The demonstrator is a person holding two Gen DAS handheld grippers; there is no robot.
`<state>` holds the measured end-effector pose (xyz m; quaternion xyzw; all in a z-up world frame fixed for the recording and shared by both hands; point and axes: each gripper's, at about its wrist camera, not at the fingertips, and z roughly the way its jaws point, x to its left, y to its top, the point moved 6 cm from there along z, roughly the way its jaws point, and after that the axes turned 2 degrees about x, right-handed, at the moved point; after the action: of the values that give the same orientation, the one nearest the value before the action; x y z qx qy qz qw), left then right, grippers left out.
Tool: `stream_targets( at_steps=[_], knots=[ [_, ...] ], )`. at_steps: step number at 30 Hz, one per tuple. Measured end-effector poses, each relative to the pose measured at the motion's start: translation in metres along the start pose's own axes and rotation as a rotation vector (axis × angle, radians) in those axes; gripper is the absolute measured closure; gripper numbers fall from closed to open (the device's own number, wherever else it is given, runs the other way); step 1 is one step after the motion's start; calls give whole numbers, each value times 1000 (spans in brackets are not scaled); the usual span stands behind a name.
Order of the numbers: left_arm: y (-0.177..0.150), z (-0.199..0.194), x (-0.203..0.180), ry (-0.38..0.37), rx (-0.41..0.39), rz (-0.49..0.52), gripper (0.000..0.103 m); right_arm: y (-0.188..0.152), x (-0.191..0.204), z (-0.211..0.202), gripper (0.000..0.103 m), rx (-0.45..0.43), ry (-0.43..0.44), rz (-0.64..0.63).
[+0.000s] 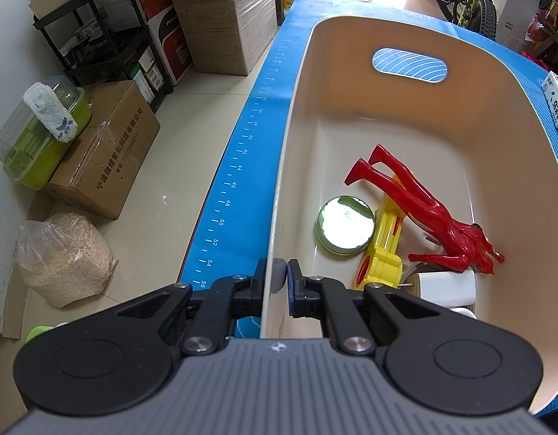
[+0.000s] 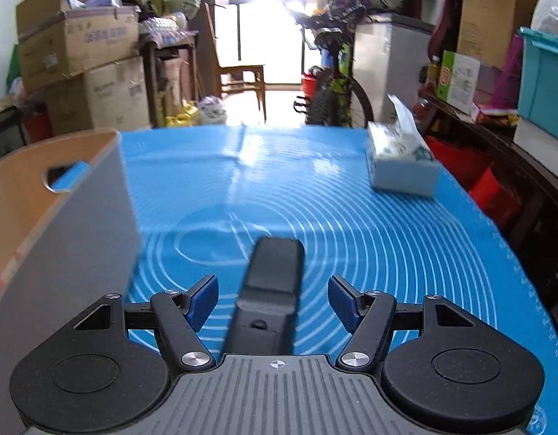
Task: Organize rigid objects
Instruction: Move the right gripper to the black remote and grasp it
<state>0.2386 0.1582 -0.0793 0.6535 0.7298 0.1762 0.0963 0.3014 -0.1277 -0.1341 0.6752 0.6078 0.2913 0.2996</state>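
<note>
Bin (image 1: 460, 166) on blue mat (image 2: 351, 217) — left tool (image 1: 282, 272) clenches its rim; right tool (image 2: 273, 302) spread, empty.

You can read white ruler numbers along the edge of the blue rubber mat (image 1: 242, 166): 40, 42, 44, 46, 48, 50, 52, 54, 56. The brown cardboard box (image 1: 108, 152) on the floor has black Chinese writing. The other labels are too blurry.
</note>
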Motion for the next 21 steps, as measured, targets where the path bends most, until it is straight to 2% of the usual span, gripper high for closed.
stream_targets(
  at_steps=[12, 21],
  knots=[
    [0, -1, 0, 2, 0, 1, 91, -18, 8, 31, 30, 32, -46, -18],
    [0, -1, 1, 2, 0, 2, 91, -26, 6, 28, 30, -12, -53, 12]
  ],
)
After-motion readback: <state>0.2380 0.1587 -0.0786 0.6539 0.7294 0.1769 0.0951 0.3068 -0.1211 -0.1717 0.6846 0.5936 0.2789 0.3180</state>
